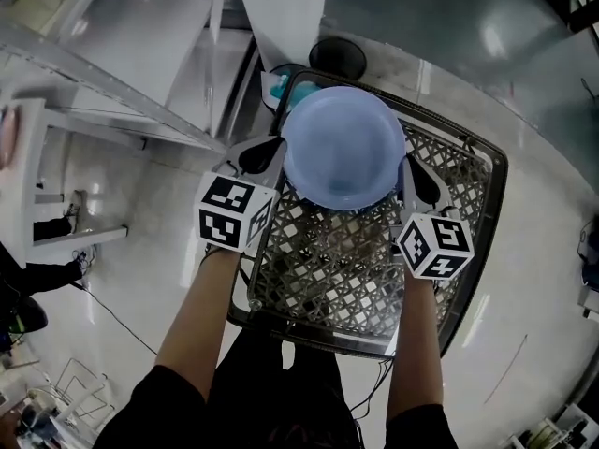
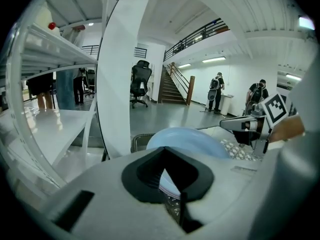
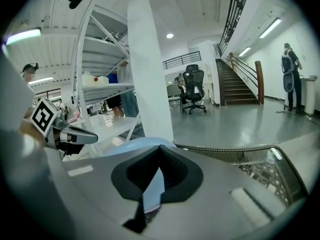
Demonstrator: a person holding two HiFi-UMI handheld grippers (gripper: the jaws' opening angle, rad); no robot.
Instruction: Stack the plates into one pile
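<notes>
A light blue plate hangs level above a black wire basket. My left gripper is shut on the plate's left rim, and my right gripper is shut on its right rim. In the left gripper view the plate runs into the shut jaws of the left gripper, and the right gripper shows across it. In the right gripper view the plate's edge sits pinched in the right gripper, with the left gripper beyond. The plate hides what lies under it in the basket.
A white pillar and white shelving stand close on the far left of the basket. A black round object and something teal lie beyond the basket's far edge. People stand far off near a staircase.
</notes>
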